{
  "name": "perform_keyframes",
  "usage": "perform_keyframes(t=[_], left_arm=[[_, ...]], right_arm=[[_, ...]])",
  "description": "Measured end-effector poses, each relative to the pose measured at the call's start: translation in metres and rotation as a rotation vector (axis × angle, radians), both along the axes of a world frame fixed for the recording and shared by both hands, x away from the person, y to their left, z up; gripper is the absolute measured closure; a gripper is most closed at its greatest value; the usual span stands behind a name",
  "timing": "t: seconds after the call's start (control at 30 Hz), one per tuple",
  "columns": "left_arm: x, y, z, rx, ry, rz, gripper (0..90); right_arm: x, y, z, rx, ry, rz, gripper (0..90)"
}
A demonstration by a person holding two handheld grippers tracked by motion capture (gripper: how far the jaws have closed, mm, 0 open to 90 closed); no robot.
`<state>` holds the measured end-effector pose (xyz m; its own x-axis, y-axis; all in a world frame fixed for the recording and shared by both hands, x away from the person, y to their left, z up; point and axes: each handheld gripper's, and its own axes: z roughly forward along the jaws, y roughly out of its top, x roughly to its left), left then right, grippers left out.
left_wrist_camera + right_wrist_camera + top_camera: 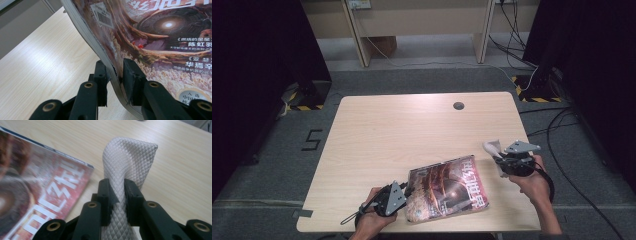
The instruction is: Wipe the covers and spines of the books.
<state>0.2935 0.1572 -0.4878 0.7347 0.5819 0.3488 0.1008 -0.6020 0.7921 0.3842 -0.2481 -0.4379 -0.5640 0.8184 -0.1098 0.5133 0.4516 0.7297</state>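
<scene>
Left hand-held gripper (115,75) clamps magazine (447,192) edge, lifted off table (402,130). Right hand-held gripper (117,192) pinches white textured cloth (128,160). Wiping not yet begun.

I see a pale rectangular wooden table (412,130) on grey carpet floor (412,80), black curtains (257,50) flanking, loose black cables (562,125).

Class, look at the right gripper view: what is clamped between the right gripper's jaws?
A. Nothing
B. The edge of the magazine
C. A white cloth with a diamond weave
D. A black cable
C: in the right gripper view the right gripper pinches a white cloth with a diamond pattern, while the magazine lies beside it on the table.
</scene>
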Motion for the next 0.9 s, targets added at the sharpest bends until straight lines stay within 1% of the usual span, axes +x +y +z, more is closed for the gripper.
perform_keyframes(t=[0.03,0.07,0.1,0.23,0.27,0.3,0.4,0.47,0.53,0.67,0.73,0.77,0.83,0.87,0.9], left_arm=[[0.000,0.000,0.000,0.001,0.000,0.000,73.6],[0.000,0.000,0.000,0.001,-0.001,-0.001,73.6],[0.000,0.000,0.000,0.001,0.000,-0.001,73.6],[0.000,0.000,0.000,0.002,-0.001,-0.001,73.6],[0.000,0.000,0.000,0.001,-0.001,-0.001,73.6],[0.000,0.000,0.000,0.000,-0.001,0.000,73.6],[0.000,0.000,0.000,0.002,0.000,0.000,73.6],[0.000,0.000,0.000,0.000,0.000,0.000,73.6],[0.000,0.000,0.000,0.001,0.000,0.001,73.6],[0.000,0.000,0.000,0.001,0.000,0.001,73.6],[0.000,0.000,0.000,0.001,0.000,0.001,73.6],[0.000,0.000,0.000,0.001,0.001,0.001,73.6],[0.000,0.000,0.000,0.000,0.001,0.001,73.6],[0.000,0.000,0.000,0.000,0.001,0.002,73.6],[0.000,0.000,0.000,-0.001,-0.001,0.002,73.6]], right_arm=[[0.000,-0.003,-0.003,-0.010,0.007,-0.009,77.0],[0.001,-0.009,-0.009,-0.021,0.023,-0.023,77.0],[0.001,-0.009,-0.009,-0.021,0.023,-0.023,77.0],[0.001,-0.018,-0.021,-0.040,0.066,-0.048,76.7],[0.000,-0.019,-0.022,-0.038,0.074,-0.053,76.7],[0.000,-0.021,-0.024,-0.042,0.074,-0.054,76.6],[-0.001,-0.023,-0.028,-0.042,0.095,-0.054,76.6],[-0.001,-0.023,-0.031,-0.050,0.106,-0.040,76.3],[-0.002,-0.023,-0.034,-0.054,0.126,-0.037,76.0],[-0.001,-0.024,-0.040,-0.068,0.149,-0.037,74.8],[0.000,-0.025,-0.044,-0.080,0.161,-0.042,71.2],[0.000,-0.026,-0.046,-0.081,0.178,-0.047,67.9],[0.001,-0.028,-0.047,-0.068,0.179,-0.066,62.0],[0.001,-0.029,-0.043,-0.048,0.176,-0.082,52.3],[0.001,-0.029,-0.043,-0.048,0.176,-0.082,52.3]])
